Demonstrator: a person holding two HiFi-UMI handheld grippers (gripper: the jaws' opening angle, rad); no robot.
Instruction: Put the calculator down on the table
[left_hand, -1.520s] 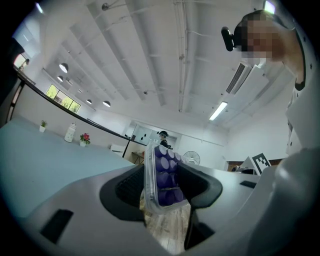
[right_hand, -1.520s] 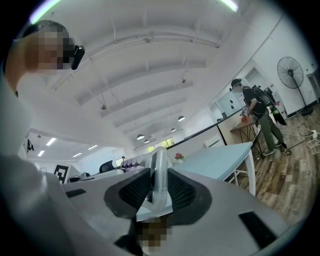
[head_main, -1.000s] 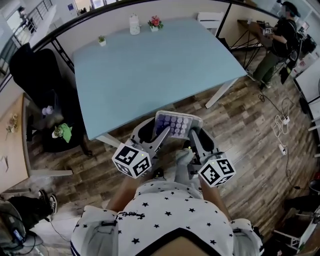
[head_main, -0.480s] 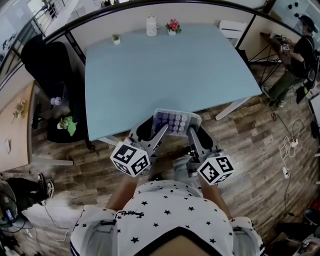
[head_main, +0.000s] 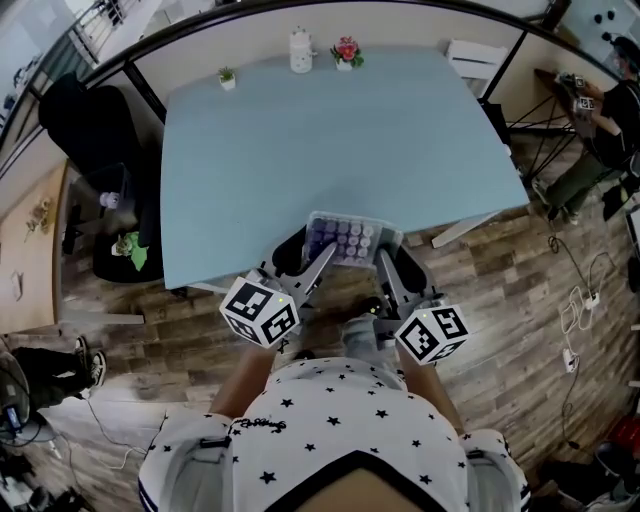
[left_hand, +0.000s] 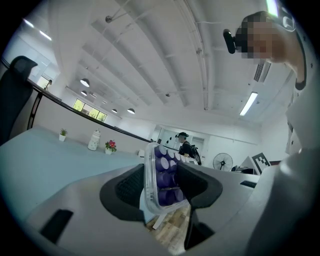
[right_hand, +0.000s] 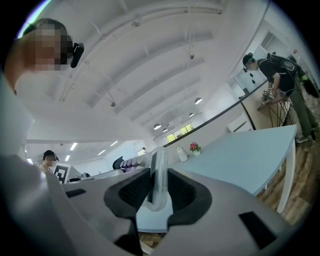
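Note:
The calculator (head_main: 344, 240), clear-cased with rows of round purple keys, hangs at the near edge of the light blue table (head_main: 330, 130), held from both sides. My left gripper (head_main: 305, 260) is shut on its left end; in the left gripper view the calculator (left_hand: 163, 179) stands on edge between the dark pads of the left gripper (left_hand: 161, 189). My right gripper (head_main: 396, 266) is shut on the right end. The right gripper view shows only the thin clear rim of the calculator (right_hand: 159, 181) clamped in the right gripper (right_hand: 159, 194), with the table (right_hand: 240, 155) beyond.
A white jar (head_main: 300, 50), a potted flower (head_main: 346, 50) and a tiny plant (head_main: 228, 77) stand along the table's far edge. A black chair (head_main: 95, 140) is at the left. A person (head_main: 600, 110) stands far right, and cables (head_main: 575, 330) lie on the wooden floor.
Both grippers have carried the calculator forward toward the table. It was over the floor a second ago; now it hangs over the table's near edge. The grip is unchanged.

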